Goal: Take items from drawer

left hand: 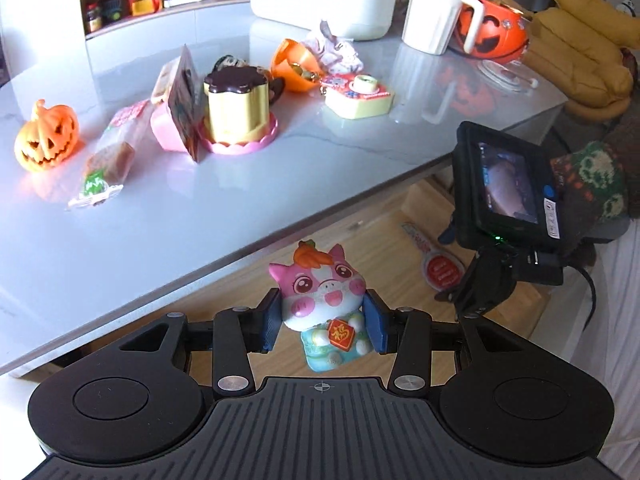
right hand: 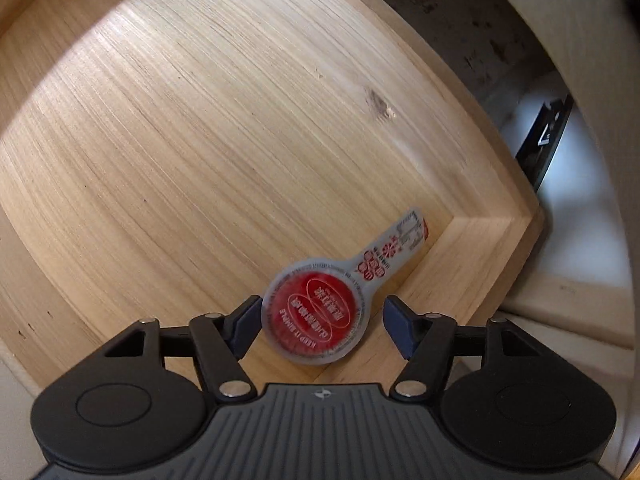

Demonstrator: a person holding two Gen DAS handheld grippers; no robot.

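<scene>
My left gripper (left hand: pixel 323 320) is shut on a pink cat toy (left hand: pixel 324 296) with a carrot on its head, held above the open wooden drawer (left hand: pixel 376 248) just below the table's edge. In the right wrist view my right gripper (right hand: pixel 320 326) stands open over the drawer floor (right hand: pixel 200 140), its blue pads either side of a round red sauce packet (right hand: pixel 318 314) with a clear tab that lies in the drawer's corner. The left pad is close to the packet's rim; the right pad is apart from it. The same packet (left hand: pixel 440 268) shows in the left wrist view beside the right gripper's body (left hand: pixel 504 192).
The grey marble table (left hand: pixel 280 184) carries an orange pumpkin (left hand: pixel 46 140), a wrapped snack (left hand: pixel 108 160), a yellow pudding toy (left hand: pixel 236 108), a yellow-and-pink toy camera (left hand: pixel 358 94), an orange capsule (left hand: pixel 294 66), a white mug (left hand: pixel 434 12) and a pumpkin bucket (left hand: pixel 494 28). The drawer's wooden wall (right hand: pixel 480 248) runs close to the packet.
</scene>
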